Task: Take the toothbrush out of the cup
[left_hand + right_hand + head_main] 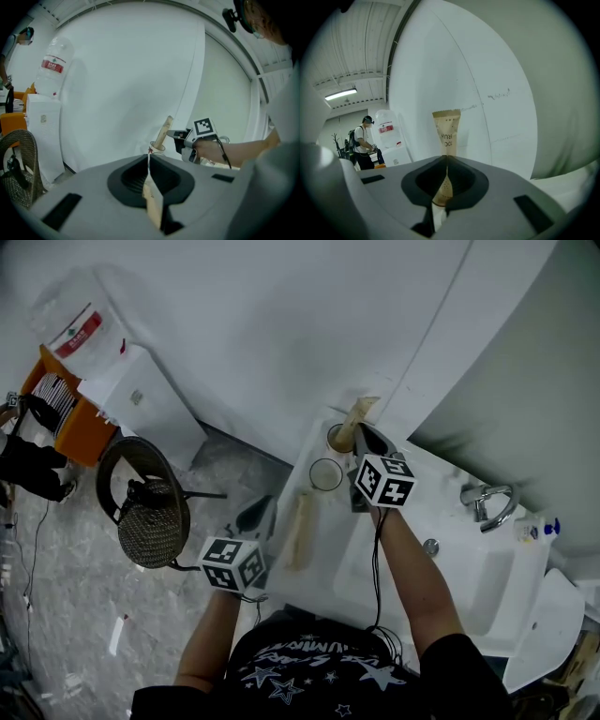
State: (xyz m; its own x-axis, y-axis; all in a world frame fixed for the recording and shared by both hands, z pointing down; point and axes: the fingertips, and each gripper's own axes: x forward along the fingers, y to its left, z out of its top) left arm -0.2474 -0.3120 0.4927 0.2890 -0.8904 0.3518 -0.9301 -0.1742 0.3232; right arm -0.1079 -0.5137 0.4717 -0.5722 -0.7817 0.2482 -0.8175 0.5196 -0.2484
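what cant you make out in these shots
- The toothbrush: its paper wrapper covers it in every view, so the bristles are unseen.
- Its lower end: in the right gripper view it is behind the right gripper, shut on it. The head view is too small to tell if it has cleared the cup.
- The wrapped thing in the shut left gripper: contents hidden.
- The wrapper print: right gripper view, partly cut off by the jaws.
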